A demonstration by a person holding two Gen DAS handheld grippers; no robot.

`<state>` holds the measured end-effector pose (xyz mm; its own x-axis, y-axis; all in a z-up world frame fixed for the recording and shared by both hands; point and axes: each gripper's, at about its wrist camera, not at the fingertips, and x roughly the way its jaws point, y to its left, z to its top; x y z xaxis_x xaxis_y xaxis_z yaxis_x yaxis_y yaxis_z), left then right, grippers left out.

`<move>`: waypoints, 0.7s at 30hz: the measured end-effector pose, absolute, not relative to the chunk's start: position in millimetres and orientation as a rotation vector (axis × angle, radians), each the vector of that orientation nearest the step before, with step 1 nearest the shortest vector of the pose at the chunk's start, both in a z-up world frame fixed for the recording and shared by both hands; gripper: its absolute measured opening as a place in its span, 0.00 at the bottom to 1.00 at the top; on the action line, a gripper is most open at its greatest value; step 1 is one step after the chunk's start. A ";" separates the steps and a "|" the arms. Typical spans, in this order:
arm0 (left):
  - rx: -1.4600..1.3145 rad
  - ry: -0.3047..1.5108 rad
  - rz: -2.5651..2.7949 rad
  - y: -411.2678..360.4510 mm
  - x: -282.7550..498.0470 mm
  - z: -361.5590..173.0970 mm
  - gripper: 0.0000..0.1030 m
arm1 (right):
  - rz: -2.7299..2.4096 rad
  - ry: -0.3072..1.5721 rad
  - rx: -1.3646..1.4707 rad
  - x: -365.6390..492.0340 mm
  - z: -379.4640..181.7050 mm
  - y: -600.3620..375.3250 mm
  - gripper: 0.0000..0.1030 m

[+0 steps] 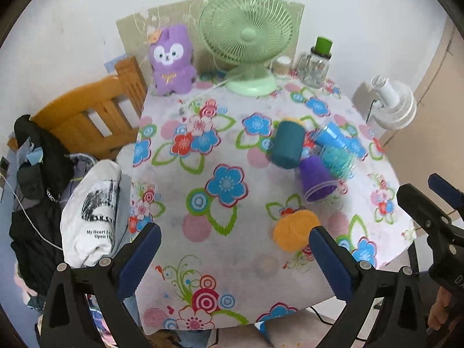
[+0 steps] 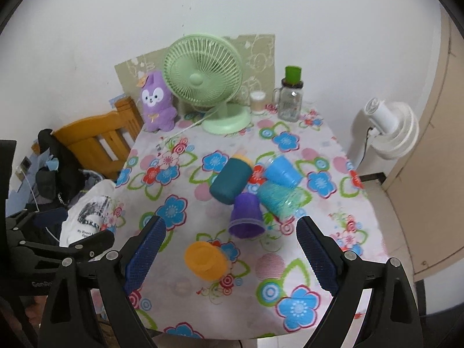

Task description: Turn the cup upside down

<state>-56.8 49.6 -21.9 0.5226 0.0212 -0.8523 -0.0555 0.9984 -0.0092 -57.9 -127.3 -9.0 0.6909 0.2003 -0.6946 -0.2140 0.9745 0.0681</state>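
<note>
Several plastic cups sit on the floral tablecloth (image 2: 179,284). An orange cup (image 2: 206,261) stands upside down nearest me; it also shows in the left wrist view (image 1: 294,233). A purple cup (image 2: 246,216) stands upside down behind it. A dark teal cup (image 2: 230,181), a blue cup (image 2: 282,171) and a clear turquoise cup (image 2: 279,198) lie on their sides. My right gripper (image 2: 230,256) is open and empty, above the table's front, fingers either side of the orange cup. My left gripper (image 1: 235,256) is open and empty, left of the orange cup.
A green desk fan (image 2: 208,87), a purple plush toy (image 2: 156,103), a glass jar with a green lid (image 2: 291,95) and a small container (image 2: 258,101) stand at the table's back. A wooden chair (image 2: 95,136) and clothes are left; a white fan (image 2: 388,127) is right.
</note>
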 end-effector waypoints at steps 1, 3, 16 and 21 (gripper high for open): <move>-0.046 1.013 0.038 48.8 -58.2 -16.9 1.00 | 0.224 0.766 -0.020 -60.5 -4.6 -129.3 0.91; -0.054 0.998 0.024 47.0 -61.3 -8.1 1.00 | 0.219 0.758 -0.018 -64.1 2.3 -132.0 0.91; -0.077 0.914 0.017 38.8 -76.2 18.6 1.00 | 0.188 0.710 -0.035 -78.2 21.6 -133.5 0.91; -0.070 0.903 0.015 34.7 -77.1 21.1 1.00 | 0.179 0.705 -0.031 -78.0 23.7 -136.9 0.91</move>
